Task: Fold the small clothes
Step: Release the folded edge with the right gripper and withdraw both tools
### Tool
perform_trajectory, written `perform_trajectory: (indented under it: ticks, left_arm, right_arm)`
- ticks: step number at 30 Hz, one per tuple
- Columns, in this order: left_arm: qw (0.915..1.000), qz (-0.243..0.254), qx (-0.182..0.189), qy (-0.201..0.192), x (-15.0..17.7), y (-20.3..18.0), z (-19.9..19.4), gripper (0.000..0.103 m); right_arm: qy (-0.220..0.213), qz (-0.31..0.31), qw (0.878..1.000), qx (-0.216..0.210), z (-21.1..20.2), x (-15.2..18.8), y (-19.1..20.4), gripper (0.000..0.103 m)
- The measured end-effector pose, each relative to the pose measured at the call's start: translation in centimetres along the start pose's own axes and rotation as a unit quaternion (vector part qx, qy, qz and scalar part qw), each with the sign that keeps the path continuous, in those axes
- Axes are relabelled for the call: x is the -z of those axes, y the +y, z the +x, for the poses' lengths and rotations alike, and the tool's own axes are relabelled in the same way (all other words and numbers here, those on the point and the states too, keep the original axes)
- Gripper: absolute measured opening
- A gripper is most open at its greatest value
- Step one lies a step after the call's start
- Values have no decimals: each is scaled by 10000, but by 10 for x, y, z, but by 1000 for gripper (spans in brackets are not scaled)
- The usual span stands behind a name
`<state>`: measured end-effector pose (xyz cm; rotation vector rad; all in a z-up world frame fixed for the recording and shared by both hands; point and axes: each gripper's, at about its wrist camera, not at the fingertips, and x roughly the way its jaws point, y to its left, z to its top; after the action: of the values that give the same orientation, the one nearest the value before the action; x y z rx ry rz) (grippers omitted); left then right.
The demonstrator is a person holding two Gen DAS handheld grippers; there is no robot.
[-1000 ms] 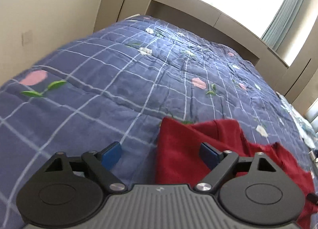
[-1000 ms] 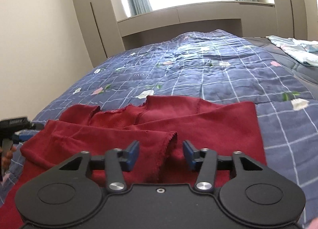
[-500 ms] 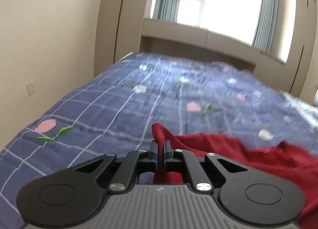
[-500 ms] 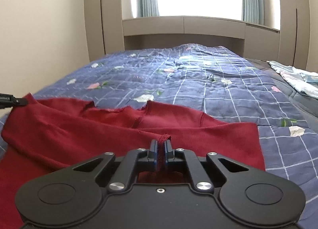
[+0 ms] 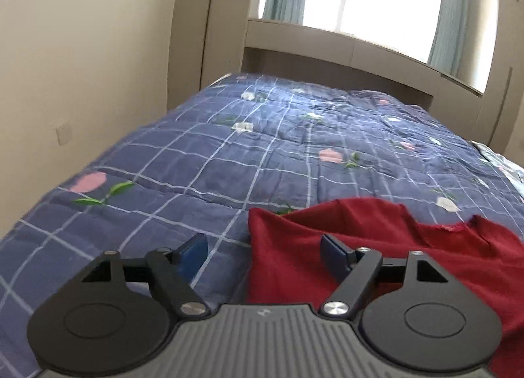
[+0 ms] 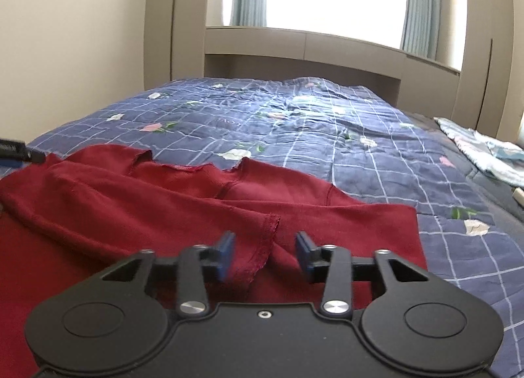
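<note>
We see both grippers opening, nothing clamped: left gripper (image 5: 263, 248) w/ red garment (image 5: 376, 247) edge between jaws, right gripper (image 6: 265, 252) astride its hem, near end of bed (image 6: 360, 155). Risk: loose folds spring back, bunch.

A bed (image 6: 327, 135) with a blue checked quilt carries a red garment (image 6: 163, 201).

Dark red garment (image 6: 170, 201) spread on the blue checked quilt (image 6: 327, 135).
It lies flat with some soft folds, one hemmed edge turned over near the front, the neckline toward the far side.
</note>
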<state>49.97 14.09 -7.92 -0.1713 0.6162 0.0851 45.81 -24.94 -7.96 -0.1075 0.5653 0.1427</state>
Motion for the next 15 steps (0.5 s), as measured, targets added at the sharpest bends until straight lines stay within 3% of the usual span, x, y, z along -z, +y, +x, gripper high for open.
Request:
perform_trajectory:
  ticks: [4,6,8,10,15]
  left_arm:
    - [9998,-42,69,178,18,3,-22,79]
    - [9995,42,-35,302,28,5,-26,74]
    - [9988,76,-123,470,36,7,-23,61]
    - [9990,-62,-82,433,38,10,-24,59]
    - [9984,-215,-179,495,36,9,-26,64]
  right_arm:
    - [47,-243,9996,111,-10,9,5,54]
    - [107,-261,9994,178,-11,13,4,59]
    - [151,-227,9993,247,-12,16,3,64]
    - [168,-251,9991,297,-12,17,3,67]
    - [163,-220,9989,386,-16,17,0,75]
